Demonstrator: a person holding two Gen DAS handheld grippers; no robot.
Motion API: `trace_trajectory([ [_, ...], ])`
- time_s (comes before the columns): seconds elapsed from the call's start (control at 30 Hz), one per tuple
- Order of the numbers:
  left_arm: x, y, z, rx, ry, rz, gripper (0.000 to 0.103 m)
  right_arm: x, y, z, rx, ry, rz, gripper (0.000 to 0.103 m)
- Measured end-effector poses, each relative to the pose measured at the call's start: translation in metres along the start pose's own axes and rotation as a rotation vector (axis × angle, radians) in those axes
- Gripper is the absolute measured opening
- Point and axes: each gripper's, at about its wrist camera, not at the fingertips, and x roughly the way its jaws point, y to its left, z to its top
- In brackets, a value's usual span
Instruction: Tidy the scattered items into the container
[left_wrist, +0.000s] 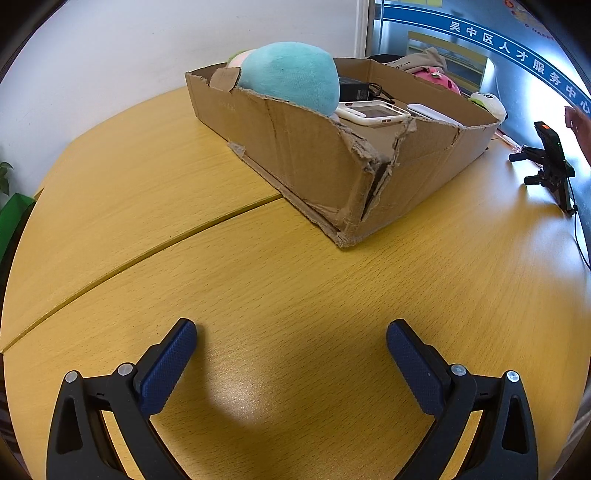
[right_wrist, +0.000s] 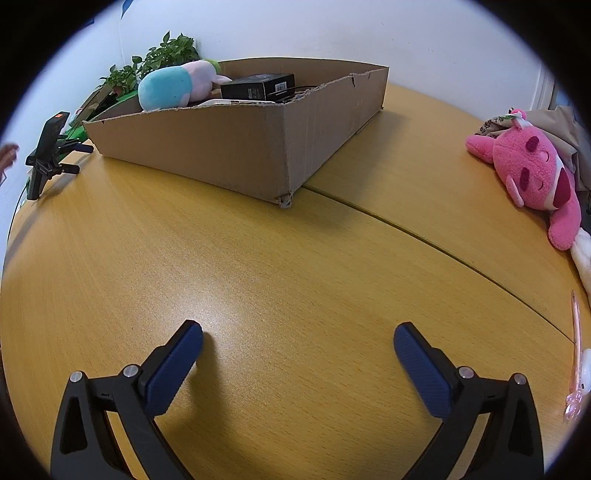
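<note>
The left gripper (left_wrist: 291, 332) and the right gripper (right_wrist: 298, 334) both hang over bare wooden table (right_wrist: 258, 277), jaws spread wide with nothing between them. The torn cardboard box (left_wrist: 314, 155) sits ahead holding a teal plush (left_wrist: 295, 74), a black box (right_wrist: 258, 85) and a white device (left_wrist: 373, 112). A pink plush (right_wrist: 532, 170) and a pink pen (right_wrist: 574, 354) lie outside it by the table's edge.

yellow wood table (right_wrist: 258, 258) filling frame, black phone tripod (right_wrist: 48, 155) at left edge, green potted plant (right_wrist: 155, 62) upper left, white wall (right_wrist: 406, 37) behind
</note>
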Motion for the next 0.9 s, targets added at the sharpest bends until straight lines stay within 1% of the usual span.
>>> trace_trajectory([
  [0.9,0.0016,-0.0011,0.0023,0.004,0.000,-0.001,0.103,-0.0001,0.0022,-0.0002,-0.001,0.001,-0.001,0.103],
])
